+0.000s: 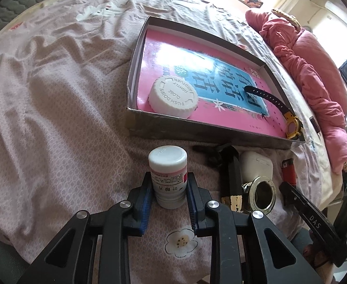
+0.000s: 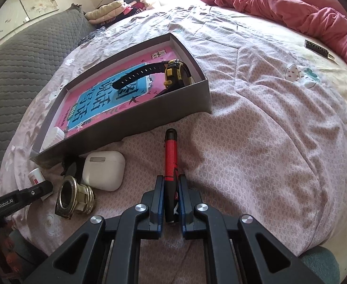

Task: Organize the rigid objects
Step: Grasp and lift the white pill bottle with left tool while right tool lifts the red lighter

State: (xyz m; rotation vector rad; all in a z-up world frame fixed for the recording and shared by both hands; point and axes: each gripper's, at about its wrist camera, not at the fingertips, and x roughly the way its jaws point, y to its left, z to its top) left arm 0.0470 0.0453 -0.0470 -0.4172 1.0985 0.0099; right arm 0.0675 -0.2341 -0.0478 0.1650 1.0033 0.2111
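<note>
My left gripper (image 1: 169, 177) is shut on a small white pill bottle (image 1: 168, 163) that stands upright on the flowered bedsheet, with the blue pads pressing on its labelled sides. My right gripper (image 2: 171, 181) is shut on a red and black lighter (image 2: 171, 151) that lies along the sheet and points away from me. Just beyond both stands an open grey box (image 1: 135, 71) lined with a pink book. It holds a large white screw-cap jar (image 1: 173, 97) and a yellow-faced watch (image 2: 173, 73) with a black strap.
Between the two grippers, in front of the box wall (image 2: 149, 118), lie a white earbuds case (image 2: 103, 170), a brass ring fitting (image 2: 74, 196) and a black object (image 1: 232, 170). A pink quilt (image 1: 303, 59) is bunched along the bed's far side.
</note>
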